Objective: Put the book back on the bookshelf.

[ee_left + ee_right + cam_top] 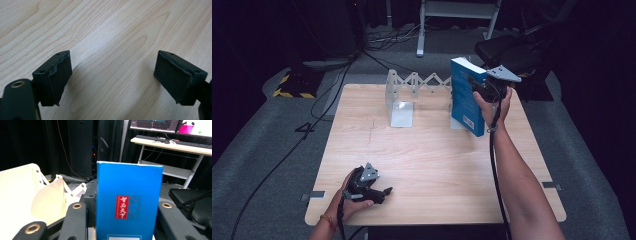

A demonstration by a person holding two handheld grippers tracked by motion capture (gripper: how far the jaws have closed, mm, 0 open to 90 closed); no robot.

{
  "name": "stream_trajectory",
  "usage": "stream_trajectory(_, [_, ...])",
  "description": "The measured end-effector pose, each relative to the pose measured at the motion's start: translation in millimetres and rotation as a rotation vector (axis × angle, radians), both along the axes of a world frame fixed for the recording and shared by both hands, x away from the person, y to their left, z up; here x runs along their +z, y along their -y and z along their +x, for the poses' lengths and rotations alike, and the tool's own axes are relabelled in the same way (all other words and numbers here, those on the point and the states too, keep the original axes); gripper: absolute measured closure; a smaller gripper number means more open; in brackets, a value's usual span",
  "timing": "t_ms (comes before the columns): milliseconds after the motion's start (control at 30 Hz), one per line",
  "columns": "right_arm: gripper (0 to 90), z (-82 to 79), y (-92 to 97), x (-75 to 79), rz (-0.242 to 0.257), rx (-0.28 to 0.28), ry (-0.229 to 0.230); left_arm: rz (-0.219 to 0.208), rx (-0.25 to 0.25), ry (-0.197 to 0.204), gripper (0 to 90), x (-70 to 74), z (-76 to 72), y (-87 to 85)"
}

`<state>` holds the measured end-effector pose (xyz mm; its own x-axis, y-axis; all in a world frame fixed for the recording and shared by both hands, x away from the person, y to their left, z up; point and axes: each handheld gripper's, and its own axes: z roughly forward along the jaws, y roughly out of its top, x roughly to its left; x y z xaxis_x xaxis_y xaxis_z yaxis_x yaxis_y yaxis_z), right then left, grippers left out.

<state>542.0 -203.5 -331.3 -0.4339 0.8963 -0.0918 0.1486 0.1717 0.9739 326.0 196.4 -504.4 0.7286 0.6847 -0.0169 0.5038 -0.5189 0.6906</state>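
Blue book [466,95], red label with white characters on spine [122,207], white barcode patch on cover. Pale wood-grain surface [432,155]. White accordion rack [412,87], cream in right gripper view. Black right hand-held gripper [484,86] with grey plate; black left hand-held gripper [384,192], brass-coloured screw rings. Grey floor carpet [272,165]; yellow-black hazard stripes [292,86].

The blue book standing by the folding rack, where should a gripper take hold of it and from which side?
Grip the blue book across its thickness, one jaw on each cover, coming from its open right side. It stands upright and thin, with the white folding rack on its left. The right gripper holds it this way.
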Motion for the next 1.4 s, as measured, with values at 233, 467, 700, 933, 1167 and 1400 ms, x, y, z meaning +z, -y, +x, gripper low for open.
stream_trajectory(233, [60.6,-9.8,16.0,-4.7,0.021,0.011,-0.050,-0.006,0.002,-0.002,15.1,-0.4,-0.1,0.3])
stream_trajectory(467, [60.3,-23.3,26.3,-10.8,0.020,0.033,-0.066,-0.001,-0.003,0.000,15.1,-0.3,0.1,0.2])
stream_trajectory(700, [59.9,-34.3,35.9,-14.7,0.026,0.047,-0.095,0.000,-0.004,0.000,15.1,-0.2,0.2,0.2])
stream_trajectory(933, [59.5,-41.4,37.4,-11.4,-0.010,0.068,-0.145,0.000,-0.005,0.001,15.1,-0.2,0.2,0.2])
stream_trajectory(1167, [58.9,-43.7,34.6,-2.7,-0.072,0.094,-0.231,-0.001,-0.005,0.001,15.1,-0.3,0.1,0.2])
stream_trajectory(1400, [55.6,-49.3,28.3,4.1,-0.120,0.119,-0.308,-0.004,0.000,-0.001,15.2,-0.4,-0.5,0.6])
